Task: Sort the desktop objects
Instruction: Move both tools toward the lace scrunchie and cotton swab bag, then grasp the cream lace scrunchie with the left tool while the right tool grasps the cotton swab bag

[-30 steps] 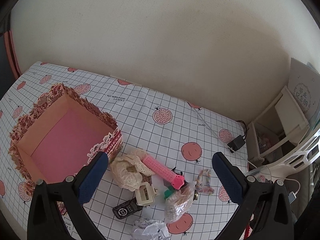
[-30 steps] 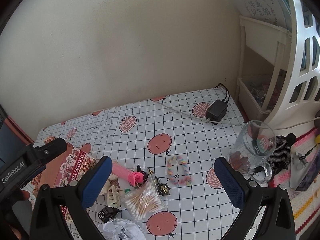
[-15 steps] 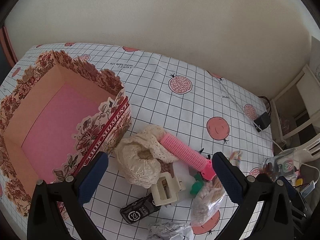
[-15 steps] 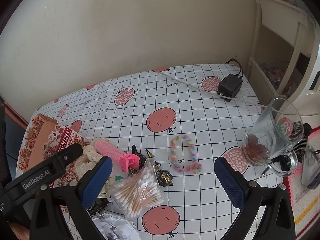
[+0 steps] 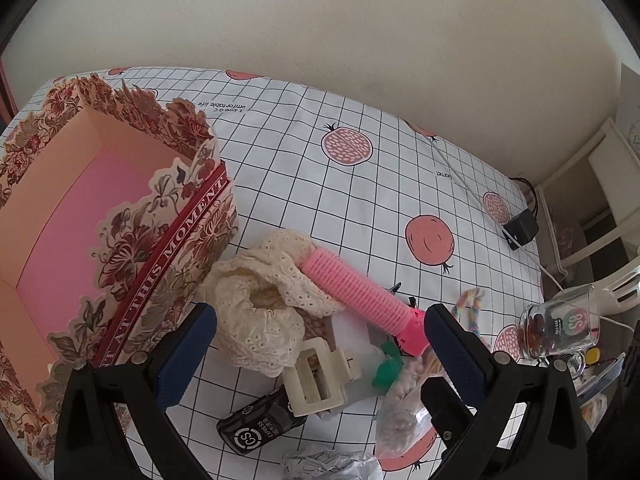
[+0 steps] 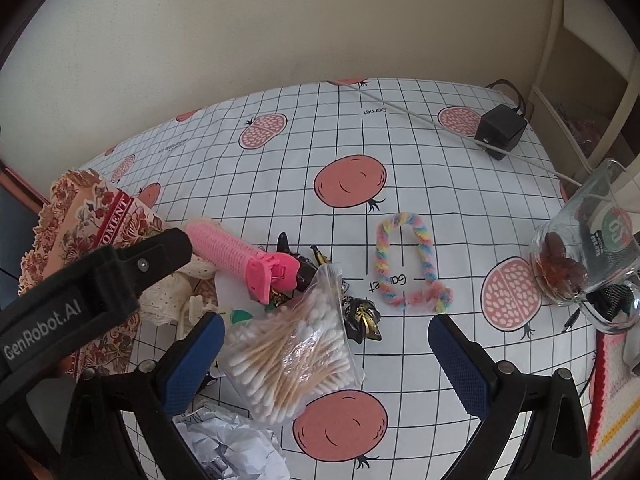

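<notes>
While both our grippers, left gripper (image 5: pixel 320 354) and right gripper (image 6: pixel 326 360), gape wide and empty, the cream lace scrunchie (image 5: pixel 260 316) lies beside the floral box (image 5: pixel 80 216); soft and light, we judge it best pinched across its ruffled rim.

The worktop (image 6: pixel 404 152) wears a white grid cloth printed with pomegranates. At its left stands an open floral box (image 5: pixel 120 216). Near the front lies a heap: cream lace scrunchie (image 5: pixel 260 312), pink roller (image 6: pixel 240 256), bag of cotton swabs (image 6: pixel 292 356), crumpled paper (image 6: pixel 228 448). A pastel braided loop (image 6: pixel 404 260) lies to the right, a glass mug (image 6: pixel 584 240) at the right edge, a black adapter (image 6: pixel 500 130) far right
</notes>
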Tool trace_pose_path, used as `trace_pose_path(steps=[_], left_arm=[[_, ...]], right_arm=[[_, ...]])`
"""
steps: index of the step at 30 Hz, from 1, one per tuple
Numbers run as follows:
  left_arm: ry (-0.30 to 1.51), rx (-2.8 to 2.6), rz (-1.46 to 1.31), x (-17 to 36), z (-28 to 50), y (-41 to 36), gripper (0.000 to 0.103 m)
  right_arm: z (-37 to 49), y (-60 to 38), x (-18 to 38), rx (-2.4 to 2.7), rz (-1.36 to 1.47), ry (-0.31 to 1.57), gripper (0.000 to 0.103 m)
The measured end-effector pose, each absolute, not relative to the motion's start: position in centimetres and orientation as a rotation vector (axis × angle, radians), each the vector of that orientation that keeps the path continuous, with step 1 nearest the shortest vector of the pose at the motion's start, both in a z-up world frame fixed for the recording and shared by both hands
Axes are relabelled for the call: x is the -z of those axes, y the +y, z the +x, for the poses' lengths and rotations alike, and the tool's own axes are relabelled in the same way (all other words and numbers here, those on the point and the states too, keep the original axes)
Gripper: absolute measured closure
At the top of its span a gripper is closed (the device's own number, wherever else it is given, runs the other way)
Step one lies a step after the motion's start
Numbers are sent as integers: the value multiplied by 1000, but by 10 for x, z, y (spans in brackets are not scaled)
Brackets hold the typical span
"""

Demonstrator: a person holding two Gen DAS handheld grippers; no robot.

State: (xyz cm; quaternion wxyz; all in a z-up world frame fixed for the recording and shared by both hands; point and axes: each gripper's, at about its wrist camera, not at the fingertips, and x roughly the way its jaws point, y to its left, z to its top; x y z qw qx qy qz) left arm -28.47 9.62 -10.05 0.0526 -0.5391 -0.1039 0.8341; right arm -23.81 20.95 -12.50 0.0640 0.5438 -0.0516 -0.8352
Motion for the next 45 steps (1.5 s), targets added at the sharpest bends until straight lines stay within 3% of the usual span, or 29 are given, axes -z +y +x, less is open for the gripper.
trace_pose_path(steps=[18,23,31,38,45], left_arm=[[-419,-2487,-1760,121,-289,85,0],[-483,-2480,-1749,122,-288,81,0],[-542,-2477,-1781,126,-289,68,21],[-548,-2483,-1807,131,-290,67,32],[-618,-2473,-1831,140,-290,58,57]], right_arm=[[-237,203,148,2504,1671,-258,0],[-236,196,152,2474,1678,-264,7],[-234,193,154,2480,1665,-259,19],[-237,195,152,2496,1644,-284,31],[-238,193,151,2494,1637,-293,37]])
